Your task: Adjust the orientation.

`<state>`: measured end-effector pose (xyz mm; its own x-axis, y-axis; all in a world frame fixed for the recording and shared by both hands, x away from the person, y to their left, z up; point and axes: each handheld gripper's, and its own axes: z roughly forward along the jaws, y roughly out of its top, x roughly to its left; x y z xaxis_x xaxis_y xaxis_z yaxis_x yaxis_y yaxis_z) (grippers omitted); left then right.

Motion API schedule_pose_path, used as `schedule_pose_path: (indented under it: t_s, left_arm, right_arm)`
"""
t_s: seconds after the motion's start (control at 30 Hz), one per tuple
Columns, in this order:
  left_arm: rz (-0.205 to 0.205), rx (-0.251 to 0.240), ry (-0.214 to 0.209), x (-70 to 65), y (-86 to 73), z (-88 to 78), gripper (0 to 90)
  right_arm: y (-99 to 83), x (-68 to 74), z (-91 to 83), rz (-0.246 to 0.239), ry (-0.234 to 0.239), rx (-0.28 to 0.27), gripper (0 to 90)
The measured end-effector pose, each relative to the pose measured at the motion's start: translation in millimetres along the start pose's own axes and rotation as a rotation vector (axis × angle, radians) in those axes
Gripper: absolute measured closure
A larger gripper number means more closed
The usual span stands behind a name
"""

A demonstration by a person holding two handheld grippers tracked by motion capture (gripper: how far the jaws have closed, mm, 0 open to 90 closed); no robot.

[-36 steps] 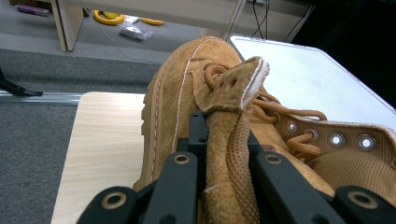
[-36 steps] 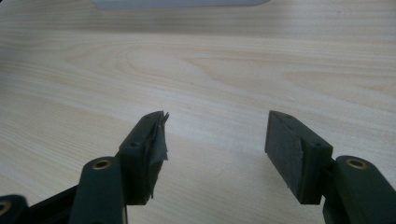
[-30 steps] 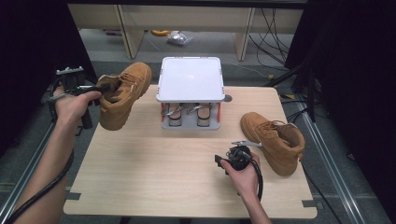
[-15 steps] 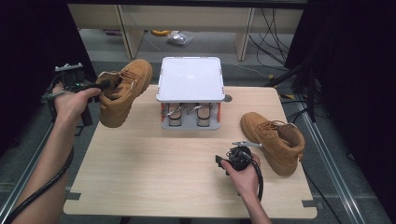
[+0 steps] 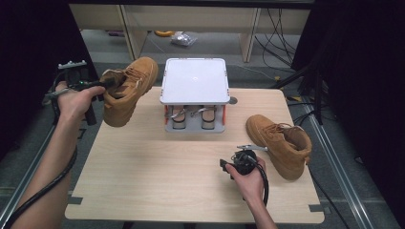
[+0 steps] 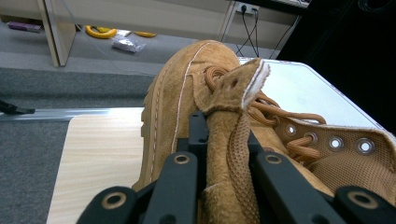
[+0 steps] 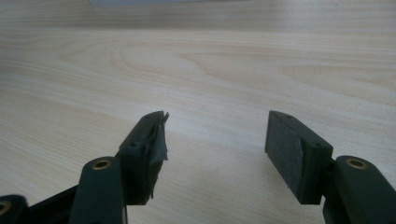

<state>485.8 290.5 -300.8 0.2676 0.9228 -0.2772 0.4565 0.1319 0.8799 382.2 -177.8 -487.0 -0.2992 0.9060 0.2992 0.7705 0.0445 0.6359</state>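
A tan lace-up boot hangs in the air over the table's back left corner, toe pointing away and up. My left gripper is shut on the boot's tongue, which stands pinched between the two black jaws of the left gripper. A second tan boot lies on the table at the right. Just left of it, near the front, my right gripper rests low over the wood. In the right gripper view the right gripper is open with bare tabletop between its pads.
A white-topped rack stands at the back middle of the wooden table, with small items under its lid. Cables and shelf legs lie on the floor behind. A metal rail runs along the table's right side.
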Motion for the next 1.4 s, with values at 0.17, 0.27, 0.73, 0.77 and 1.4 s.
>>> schedule_pose_path:
  t_s: [0.17, 0.27, 0.73, 0.77, 1.4]
  left_arm:
    - [0.003, -0.012, -0.014, -3.4, 2.5, 2.7, 82.4]
    - [0.005, -0.014, -0.021, -6.0, 4.4, 4.1, 82.4]
    - [-0.007, -0.033, -0.042, -16.4, 16.2, 11.0, 82.4]
    - [-0.003, -0.033, -0.045, -17.6, 17.1, 11.7, 82.3]
    - [0.001, -0.026, -0.076, -35.7, 27.9, 25.8, 82.2]
  right_arm:
    - [-0.3, 0.5, 0.1, 0.001, -0.011, 0.003, 39.2]
    - [-0.4, 0.4, 0.2, 0.002, -0.010, 0.003, 39.2]
    - [-0.6, 0.4, 0.9, 0.007, -0.025, 0.003, 39.2]
    - [-0.7, 3.0, -0.3, 0.039, -0.017, 0.011, 39.2]
    - [-1.0, 2.2, -0.1, 0.046, -0.020, 0.014, 39.2]
